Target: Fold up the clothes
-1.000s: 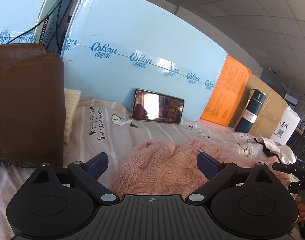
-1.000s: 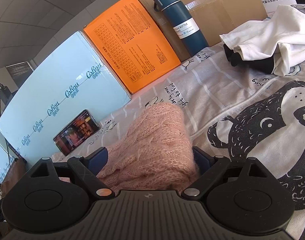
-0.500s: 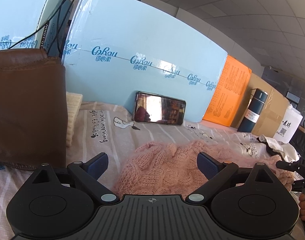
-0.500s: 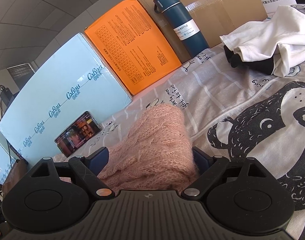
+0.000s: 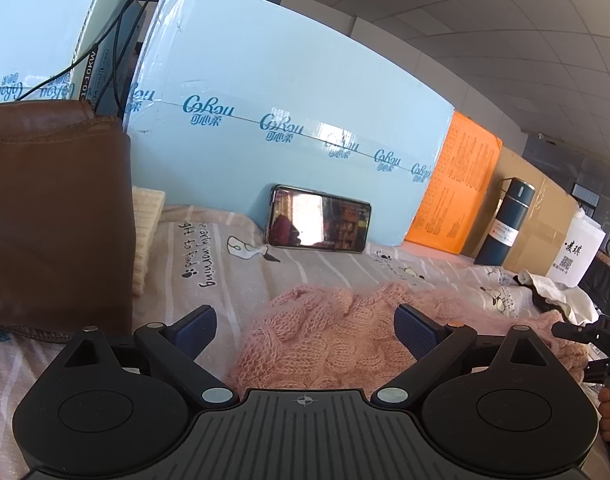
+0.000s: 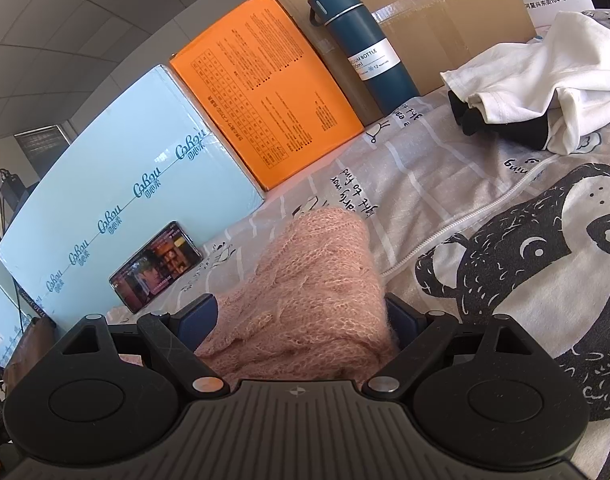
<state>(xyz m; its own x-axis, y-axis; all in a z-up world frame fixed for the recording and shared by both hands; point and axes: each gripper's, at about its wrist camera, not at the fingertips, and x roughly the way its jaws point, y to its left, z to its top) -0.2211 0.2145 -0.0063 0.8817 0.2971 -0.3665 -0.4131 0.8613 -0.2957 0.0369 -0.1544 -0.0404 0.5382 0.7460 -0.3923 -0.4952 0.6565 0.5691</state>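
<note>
A pink knitted sweater (image 5: pixel 337 336) lies bunched on a grey striped bedsheet (image 5: pixel 225 264). In the left wrist view my left gripper (image 5: pixel 305 330) is open over the sweater's near left end. Its left pad stands over bare sheet and its right pad over the knit. In the right wrist view the sweater (image 6: pixel 317 280) runs away from me as a folded strip. My right gripper (image 6: pixel 299 320) is open wide and straddles the strip's near end. The knit fills the gap and its fuzz brushes the right pad.
A phone (image 5: pixel 319 222) leans on a light blue box (image 5: pixel 285 128). Right of them stand an orange box (image 6: pixel 265 92), a dark blue bottle (image 6: pixel 361 52) and a cardboard box. White and black clothes (image 6: pixel 545 80) lie far right. A brown cushion (image 5: pixel 53 220) stands left.
</note>
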